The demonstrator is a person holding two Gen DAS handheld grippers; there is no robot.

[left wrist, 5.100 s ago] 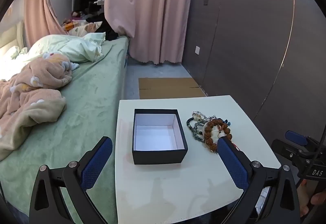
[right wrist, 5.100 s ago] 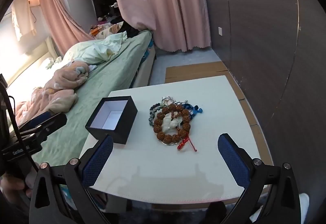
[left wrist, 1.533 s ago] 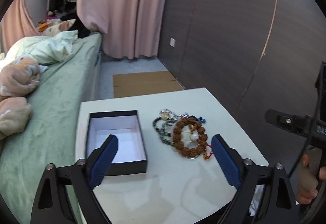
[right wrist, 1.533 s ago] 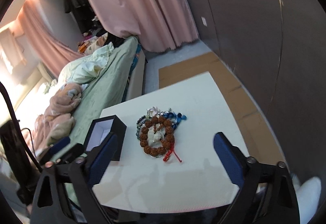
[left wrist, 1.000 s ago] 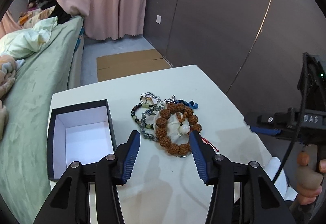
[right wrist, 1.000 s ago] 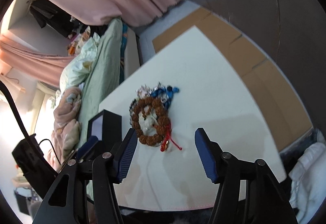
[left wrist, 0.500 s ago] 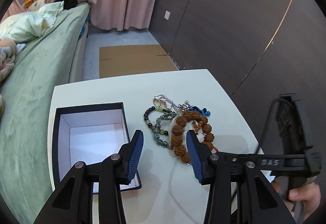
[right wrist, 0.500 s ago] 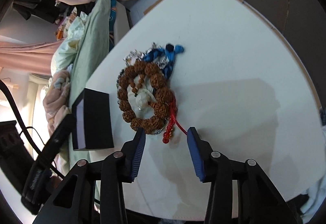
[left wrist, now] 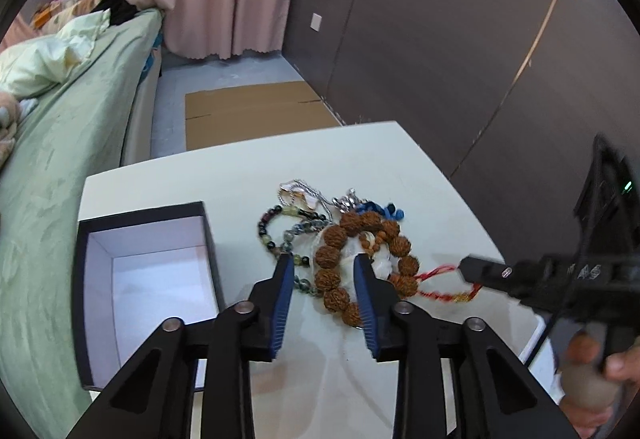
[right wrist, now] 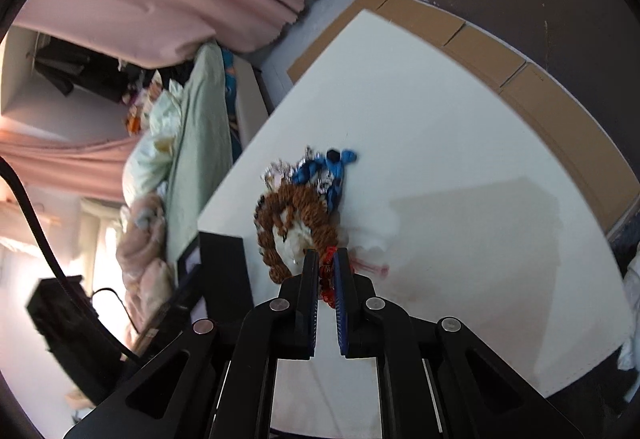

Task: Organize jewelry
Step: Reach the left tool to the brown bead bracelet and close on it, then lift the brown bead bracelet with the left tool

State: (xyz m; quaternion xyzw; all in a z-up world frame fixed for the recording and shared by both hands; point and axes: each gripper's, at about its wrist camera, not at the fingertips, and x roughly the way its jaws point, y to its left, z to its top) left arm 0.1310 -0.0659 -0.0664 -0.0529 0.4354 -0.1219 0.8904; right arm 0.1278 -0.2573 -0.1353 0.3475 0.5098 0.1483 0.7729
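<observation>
A pile of jewelry lies on the white table (left wrist: 240, 175). On top is a brown bead bracelet (left wrist: 332, 239) with a red cord tassel (left wrist: 436, 275). Beside it lie a dark bead bracelet (left wrist: 276, 227), a silver chain (left wrist: 308, 191) and a blue cord (left wrist: 380, 208). An open black box (left wrist: 144, 279) with a white inside stands to the left. My left gripper (left wrist: 323, 259) is partly open, its jaws on either side of the brown bracelet's left part. My right gripper (right wrist: 326, 259) has its jaws nearly shut on the red cord tassel (right wrist: 326, 275) of the brown bracelet (right wrist: 296, 227).
A bed with a green sheet (left wrist: 60, 143) runs along the table's left side. Flat cardboard (left wrist: 248, 111) lies on the floor beyond the table. A dark panelled wall (left wrist: 440, 39) stands to the right. The box also shows in the right wrist view (right wrist: 224, 271).
Both grippers have moved down to the jewelry pile and narrowed. My right gripper has closed on the red tassel. My left gripper's jaws now bracket the brown bracelet.
</observation>
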